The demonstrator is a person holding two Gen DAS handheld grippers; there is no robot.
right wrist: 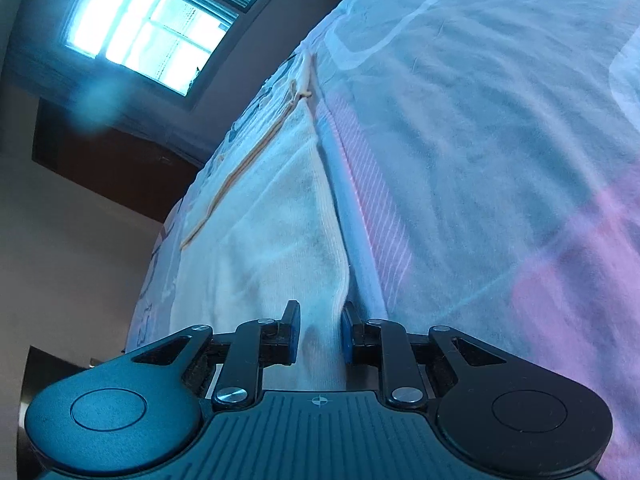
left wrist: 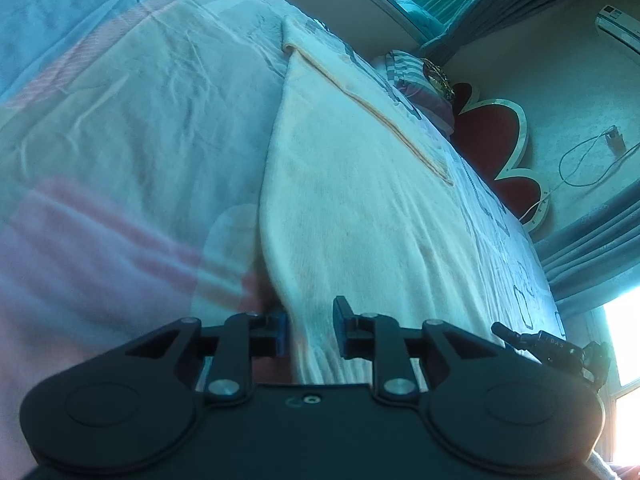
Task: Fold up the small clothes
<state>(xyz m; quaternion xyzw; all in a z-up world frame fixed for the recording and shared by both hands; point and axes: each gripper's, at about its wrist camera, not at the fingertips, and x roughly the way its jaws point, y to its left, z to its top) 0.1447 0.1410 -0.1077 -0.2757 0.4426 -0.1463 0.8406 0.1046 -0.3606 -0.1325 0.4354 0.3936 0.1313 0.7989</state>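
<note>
While cream garment (left wrist: 360,208) lies between fingers, left tool (left wrist: 310,332) and right tool (right wrist: 320,332) gape

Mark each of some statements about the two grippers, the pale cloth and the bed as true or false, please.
1. The pale cloth lies on the patterned bedsheet. True.
2. Cloth sits between the fingers of the left gripper. True.
3. The right gripper is far from the cloth. False: cloth sits between its fingers too.
4. The cloth is dark blue. False: it is pale cream with a tan hem.
5. A bright window shows in the right wrist view. True.
</note>
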